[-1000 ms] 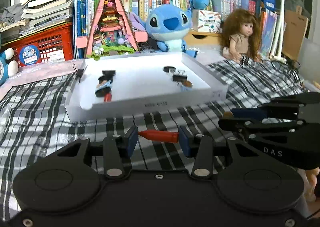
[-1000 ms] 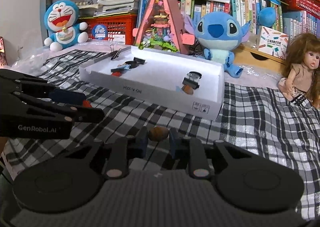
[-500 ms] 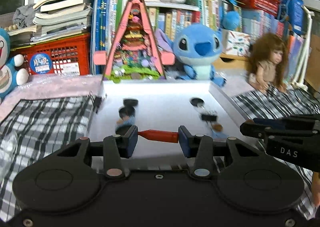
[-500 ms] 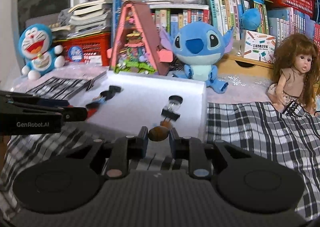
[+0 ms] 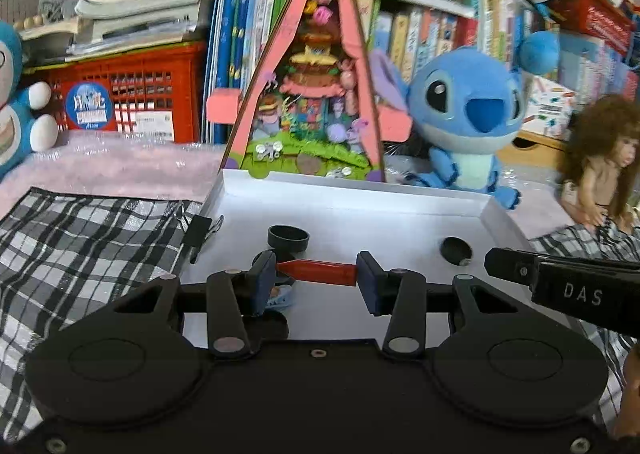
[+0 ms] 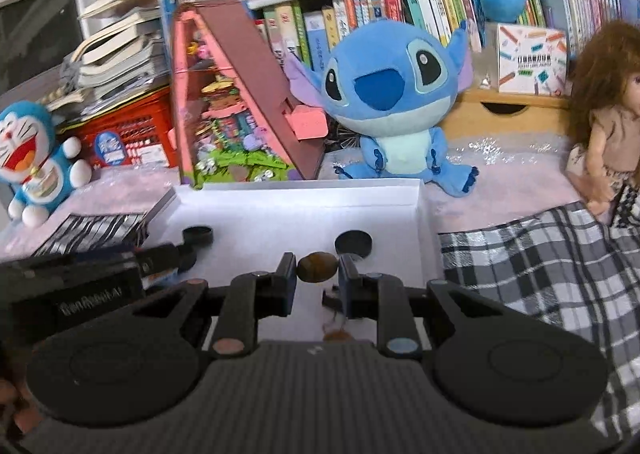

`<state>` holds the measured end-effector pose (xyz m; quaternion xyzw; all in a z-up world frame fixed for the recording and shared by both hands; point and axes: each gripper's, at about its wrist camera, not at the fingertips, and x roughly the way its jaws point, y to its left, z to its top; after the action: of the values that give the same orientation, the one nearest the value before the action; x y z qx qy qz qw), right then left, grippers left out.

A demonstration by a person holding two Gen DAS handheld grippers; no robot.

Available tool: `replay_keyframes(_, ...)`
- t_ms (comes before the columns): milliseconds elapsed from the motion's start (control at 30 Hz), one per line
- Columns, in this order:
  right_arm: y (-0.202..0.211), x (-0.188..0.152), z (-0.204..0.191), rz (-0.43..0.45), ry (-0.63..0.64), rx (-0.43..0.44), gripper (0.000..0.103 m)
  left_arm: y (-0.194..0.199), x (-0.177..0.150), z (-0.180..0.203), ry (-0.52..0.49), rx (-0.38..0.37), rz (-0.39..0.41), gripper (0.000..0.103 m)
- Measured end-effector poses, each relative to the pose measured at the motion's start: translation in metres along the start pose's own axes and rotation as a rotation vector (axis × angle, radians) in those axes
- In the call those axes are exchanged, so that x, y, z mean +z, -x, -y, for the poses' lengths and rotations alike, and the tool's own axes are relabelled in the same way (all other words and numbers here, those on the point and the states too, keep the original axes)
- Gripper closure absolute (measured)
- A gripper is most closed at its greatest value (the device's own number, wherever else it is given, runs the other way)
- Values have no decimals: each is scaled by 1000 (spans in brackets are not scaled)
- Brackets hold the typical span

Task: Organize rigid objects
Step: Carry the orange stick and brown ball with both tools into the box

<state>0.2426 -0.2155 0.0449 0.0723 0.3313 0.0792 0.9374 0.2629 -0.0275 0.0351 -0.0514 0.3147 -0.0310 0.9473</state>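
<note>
A red crayon-like stick point(image 5: 318, 271) lies crosswise between the pads of my left gripper point(image 5: 316, 274), which is shut on it above the white tray point(image 5: 360, 194). In the right wrist view my right gripper point(image 6: 318, 274) is shut on a small brown oval stone point(image 6: 317, 267), also over the white tray point(image 6: 296, 186). Black round caps point(image 5: 288, 238) point(image 6: 353, 244) and other small items lie in the tray. The right gripper's black body point(image 5: 560, 286) shows at the right of the left wrist view. At the left of the right wrist view sits the left gripper's body point(image 6: 80, 290).
A checked cloth point(image 5: 80, 238) covers the surface around the tray, with a black binder clip point(image 5: 198, 232) on the tray's left edge. Behind stand a pink triangular diorama point(image 5: 312, 94), a blue plush point(image 5: 468, 114), a doll point(image 5: 600, 158), a red crate point(image 5: 128, 94) and books.
Both grippers have moved forward from over the checked cloth to above the tray, each still holding its item. The tray and the toys behind it look larger and closer.
</note>
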Motion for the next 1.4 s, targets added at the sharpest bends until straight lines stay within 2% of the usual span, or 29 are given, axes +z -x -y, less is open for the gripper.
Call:
replay_keyframes(267,-39,15,10,-55,-76,-46,76,-35,25,-1,-18,42,-14,61)
replay_keyframes(567,-72,32,9,-89,-100,-70,76,-69,45,-6,0,40,-43,61)
replay_keyframes(933,-101,32,9,-108,-118,-92,76,-93,39,-9,-6,52,-87,61)
replay_keyframes(1167,-104,31,12,-89,-133,-95,76,-98,44,-11,12,55,-106,61)
replay_keyframes(1400,-104,31,12,-88,-129,-91,76,-103,42,-6,-18,82,-117,61)
